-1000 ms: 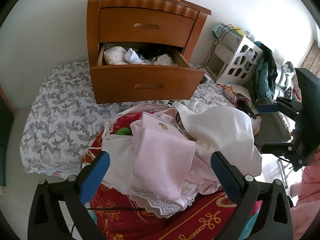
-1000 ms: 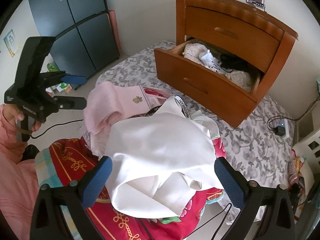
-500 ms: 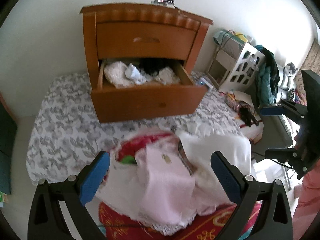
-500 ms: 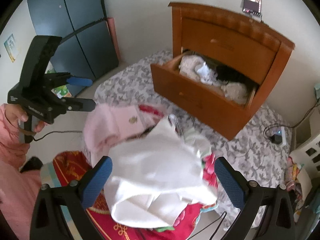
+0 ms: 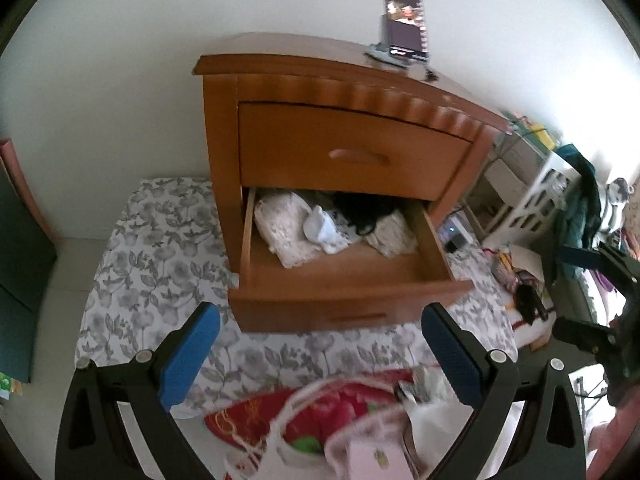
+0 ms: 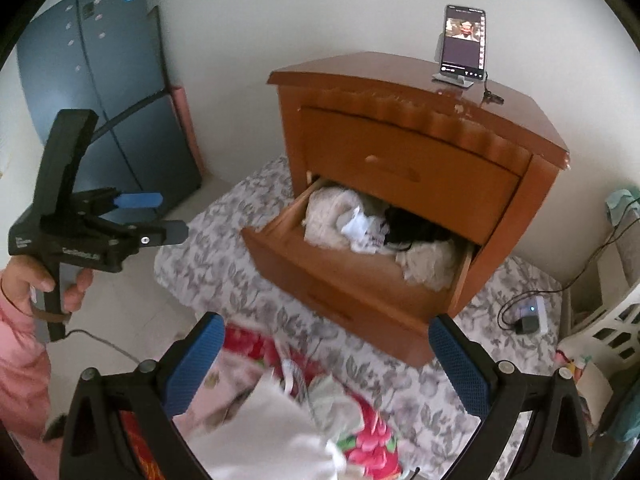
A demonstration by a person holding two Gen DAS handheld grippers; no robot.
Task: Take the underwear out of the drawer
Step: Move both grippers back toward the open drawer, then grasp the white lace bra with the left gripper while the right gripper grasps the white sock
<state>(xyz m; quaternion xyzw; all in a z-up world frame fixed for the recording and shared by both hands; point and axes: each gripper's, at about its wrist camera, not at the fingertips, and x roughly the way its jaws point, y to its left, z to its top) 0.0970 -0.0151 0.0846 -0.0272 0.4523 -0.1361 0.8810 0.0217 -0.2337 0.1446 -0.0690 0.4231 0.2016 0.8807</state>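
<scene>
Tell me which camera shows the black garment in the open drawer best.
The left wrist view: it looks straight into the drawer, showing the black garment sharply. The right wrist view sees the garment obliquely and blurrier.

Left gripper (image 6: pixel 154 218): black plastic frame w/ pistol-type handle, faint white lettering on side, silver screw near one finger, blue pads (image 6: pixel 138 200). Black cable trails from handle; brown strap round its base. Hand (image 6: pixel 38 282) on it, pink sleeve (image 6: pixel 16 344). Right gripper (image 6: pixel 326 364): black arms, textured blue pads, silver screws.
</scene>
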